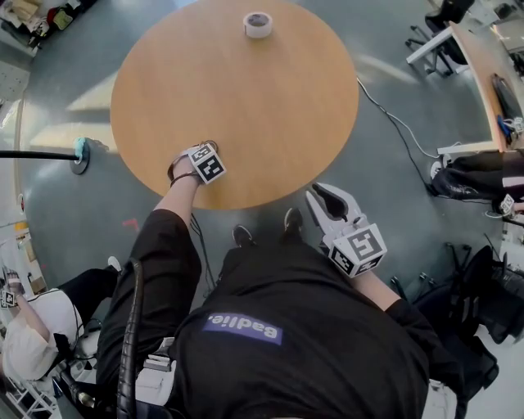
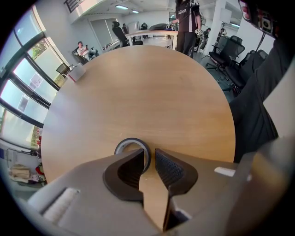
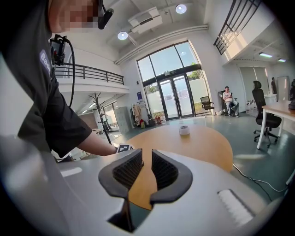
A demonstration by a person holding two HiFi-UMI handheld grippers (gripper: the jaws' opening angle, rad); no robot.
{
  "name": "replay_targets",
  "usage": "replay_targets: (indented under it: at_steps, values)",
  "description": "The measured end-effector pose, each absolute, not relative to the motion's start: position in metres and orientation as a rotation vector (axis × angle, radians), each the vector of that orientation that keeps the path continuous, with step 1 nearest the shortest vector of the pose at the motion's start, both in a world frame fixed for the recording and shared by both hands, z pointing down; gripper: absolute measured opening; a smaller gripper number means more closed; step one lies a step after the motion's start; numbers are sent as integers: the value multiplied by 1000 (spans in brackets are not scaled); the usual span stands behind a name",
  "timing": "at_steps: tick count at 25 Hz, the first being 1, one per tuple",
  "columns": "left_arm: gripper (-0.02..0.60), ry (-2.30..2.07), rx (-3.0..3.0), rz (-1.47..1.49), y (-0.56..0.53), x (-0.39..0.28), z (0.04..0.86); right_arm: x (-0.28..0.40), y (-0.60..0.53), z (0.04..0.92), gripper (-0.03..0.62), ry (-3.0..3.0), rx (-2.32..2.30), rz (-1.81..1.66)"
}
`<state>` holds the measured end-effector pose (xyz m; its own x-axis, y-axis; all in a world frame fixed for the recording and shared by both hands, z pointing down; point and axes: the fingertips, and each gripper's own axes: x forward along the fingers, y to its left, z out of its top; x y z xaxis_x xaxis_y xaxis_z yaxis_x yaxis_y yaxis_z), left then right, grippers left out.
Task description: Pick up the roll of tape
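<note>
A dark-rimmed roll of tape (image 2: 132, 146) lies flat on the round wooden table (image 1: 246, 98), close to its near edge. My left gripper (image 2: 148, 159) points steeply down over it. One jaw stands in the roll's hole and the other outside, so the roll's wall is between the pads, with a thin gap still showing. In the head view this gripper (image 1: 187, 169) sits at the table's near edge with the dark ring (image 1: 177, 166) beside it. A second, white roll (image 1: 258, 24) stands at the far edge. My right gripper (image 1: 323, 196) hangs off the table, slightly open and empty.
The right gripper view shows its jaws (image 3: 146, 161) aimed across the table at the white roll (image 3: 184, 130). A cable (image 1: 393, 119) runs over the floor to a desk (image 1: 483, 74) at right. A pole base (image 1: 79, 155) stands at left. A person sits at the lower left (image 1: 33, 327).
</note>
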<state>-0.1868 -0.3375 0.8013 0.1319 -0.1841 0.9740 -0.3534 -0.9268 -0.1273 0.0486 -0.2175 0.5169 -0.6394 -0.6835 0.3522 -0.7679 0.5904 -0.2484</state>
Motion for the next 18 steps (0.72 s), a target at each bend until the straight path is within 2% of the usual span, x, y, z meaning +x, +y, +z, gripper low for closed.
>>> replay_targets:
  at_steps: [5, 10, 18]
  values:
    - [66, -509, 2281, 1959, -332, -184, 802, 52, -213, 516, 71, -2605, 1200, 557]
    - [63, -557, 2304, 1954, -334, -185, 794, 48, -217, 513, 71, -2624, 1187, 547]
    - [63, -749, 2373, 1817, -323, -151, 749, 53, -225, 507, 71, -2717, 1105, 541]
